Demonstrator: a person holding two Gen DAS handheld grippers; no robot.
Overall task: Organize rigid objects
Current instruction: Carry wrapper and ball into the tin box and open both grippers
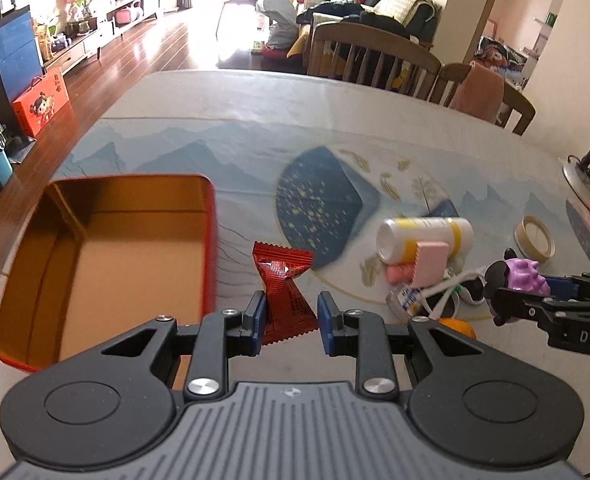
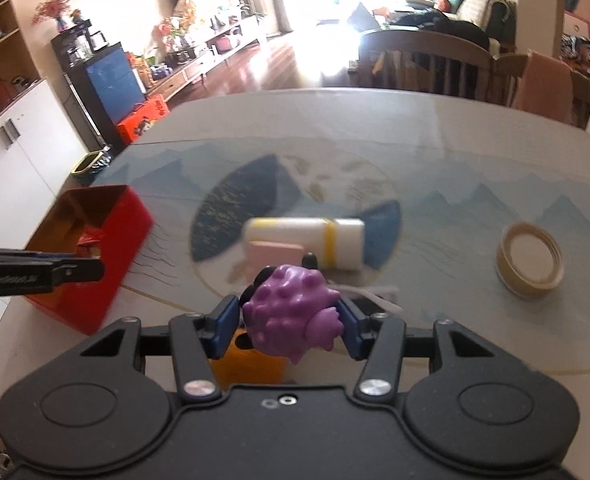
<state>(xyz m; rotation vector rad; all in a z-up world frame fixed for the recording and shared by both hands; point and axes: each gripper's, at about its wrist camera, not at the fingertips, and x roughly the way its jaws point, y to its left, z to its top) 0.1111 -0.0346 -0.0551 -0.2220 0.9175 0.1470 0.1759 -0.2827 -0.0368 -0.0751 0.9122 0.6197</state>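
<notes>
My left gripper [image 1: 290, 322] is shut on a red snack packet [image 1: 284, 288] and holds it just right of the open red tin box [image 1: 211, 240], whose gold inside is bare. My right gripper [image 2: 291, 326] is shut on a purple knobbly toy figure [image 2: 291, 312], which also shows in the left wrist view [image 1: 523, 278]. A white bottle with yellow bands [image 1: 425, 238] lies on its side with a pink eraser [image 1: 431, 262] against it. The red box [image 2: 95, 264] is at the left in the right wrist view, with the bottle [image 2: 307, 240] ahead.
A tape roll [image 1: 535, 238] lies at the right, also in the right wrist view [image 2: 531, 258]. White sunglasses [image 1: 455, 292], a small tube and an orange object [image 1: 457, 326] lie near the bottle. A lamp base [image 1: 581, 178] stands far right. Chairs [image 1: 375, 56] line the far edge.
</notes>
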